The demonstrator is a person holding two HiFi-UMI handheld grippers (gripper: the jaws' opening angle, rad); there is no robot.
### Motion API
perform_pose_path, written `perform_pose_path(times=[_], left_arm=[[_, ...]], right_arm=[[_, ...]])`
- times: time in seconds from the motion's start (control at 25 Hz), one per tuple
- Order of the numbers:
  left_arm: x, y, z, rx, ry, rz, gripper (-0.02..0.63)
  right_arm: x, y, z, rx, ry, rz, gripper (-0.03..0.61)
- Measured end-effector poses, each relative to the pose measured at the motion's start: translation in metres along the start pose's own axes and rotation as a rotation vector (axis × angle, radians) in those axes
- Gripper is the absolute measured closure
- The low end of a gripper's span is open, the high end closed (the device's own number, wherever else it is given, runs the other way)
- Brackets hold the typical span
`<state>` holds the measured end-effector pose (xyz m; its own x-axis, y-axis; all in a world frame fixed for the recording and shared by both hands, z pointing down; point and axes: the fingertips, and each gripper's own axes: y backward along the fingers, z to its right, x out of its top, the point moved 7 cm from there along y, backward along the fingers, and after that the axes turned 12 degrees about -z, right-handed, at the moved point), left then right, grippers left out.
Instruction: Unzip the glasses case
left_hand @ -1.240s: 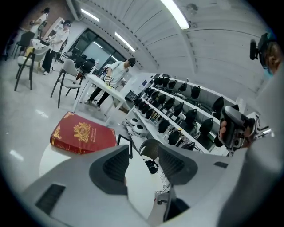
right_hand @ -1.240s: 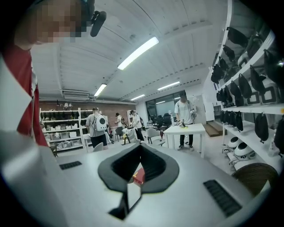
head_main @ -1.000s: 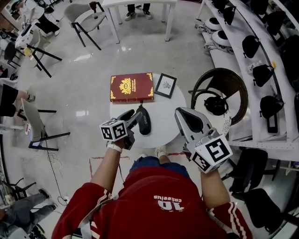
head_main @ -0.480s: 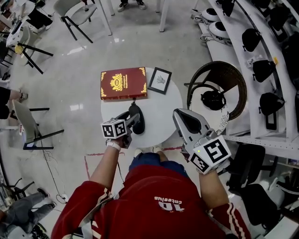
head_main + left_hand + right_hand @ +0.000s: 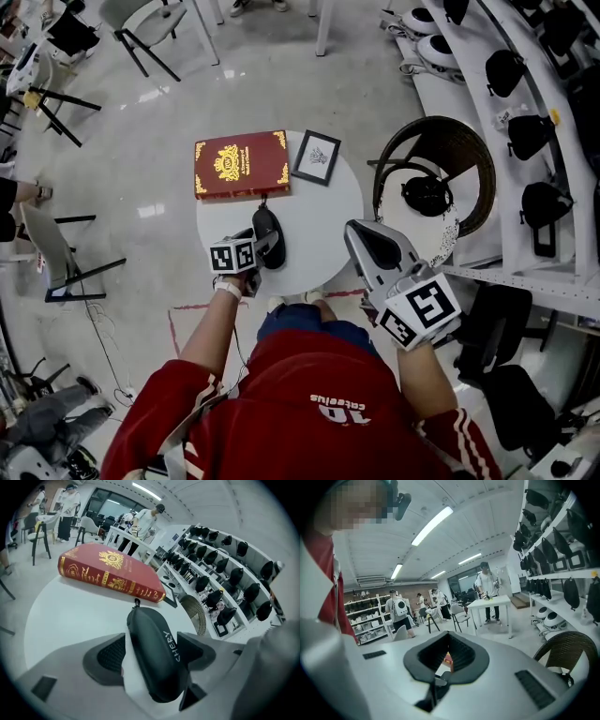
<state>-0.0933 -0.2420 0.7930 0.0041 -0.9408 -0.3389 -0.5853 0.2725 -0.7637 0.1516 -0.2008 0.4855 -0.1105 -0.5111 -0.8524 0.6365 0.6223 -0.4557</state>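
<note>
Glasses case (image 5: 154,653): black, soft-sided, oval, zip closed. It lay flat on the round white table (image 5: 319,211), directly between the two jaws of the left gripper (image 5: 260,246).

Position: the near end of the case sat deep in the throat of the left gripper, and the far end reached out past the jaw tips.

Left gripper state: jaws wide and opening, with the case between them but not clamped. A strip of white table showed between the left pad (image 5: 110,654) and the case. The right pad (image 5: 199,651) stood close against the other flank; contact there could not be made out.

Orientation: the long axis ran straight along the line the left gripper pointed, away from the person. The zip pull (image 5: 136,603) was at the far end, just short of the red book (image 5: 240,164) lying crosswise beyond the jaws. White lettering (image 5: 169,646) ran lengthwise on the side facing the right jaw.

Right gripper (image 5: 366,239): well apart from the case, off to its right at the table's rim. Its jaws were together with nothing held.

Framed picture (image 5: 316,157): on the table beyond the left gripper and to the right of the book.
</note>
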Motion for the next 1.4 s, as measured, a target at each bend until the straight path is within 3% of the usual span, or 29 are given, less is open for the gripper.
perform_pose_path(times=[0.2, 0.36, 0.6, 0.68, 0.84, 1.12, 1.4], left_arm=[[0.002, -0.019, 0.005, 0.003, 0.015, -0.036, 0.273], [0.005, -0.027, 0.015, 0.054, 0.023, -0.086, 0.255], [0.0, -0.042, 0.04, 0.136, -0.017, -0.223, 0.291], [0.0, -0.046, 0.045, 0.148, -0.009, -0.237, 0.339], [0.001, -0.046, 0.043, 0.136, 0.024, -0.221, 0.35], [0.0, -0.033, 0.042, 0.011, 0.097, -0.194, 0.357], [0.013, 0.003, 0.049, -0.078, 0.047, -0.066, 0.36]], right_arm=[[-0.002, -0.002, 0.006, -0.002, -0.015, 0.002, 0.563], [-0.002, -0.002, 0.013, -0.005, -0.03, 0.004, 0.563], [-0.003, -0.002, 0.02, -0.007, -0.048, 0.003, 0.563], [-0.003, -0.001, 0.022, -0.01, -0.052, 0.007, 0.563], [-0.004, 0.0, 0.025, -0.007, -0.061, 0.009, 0.563], [0.002, 0.006, 0.022, -0.004, -0.048, 0.023, 0.564], [0.025, 0.012, 0.002, 0.009, -0.002, 0.058, 0.563]])
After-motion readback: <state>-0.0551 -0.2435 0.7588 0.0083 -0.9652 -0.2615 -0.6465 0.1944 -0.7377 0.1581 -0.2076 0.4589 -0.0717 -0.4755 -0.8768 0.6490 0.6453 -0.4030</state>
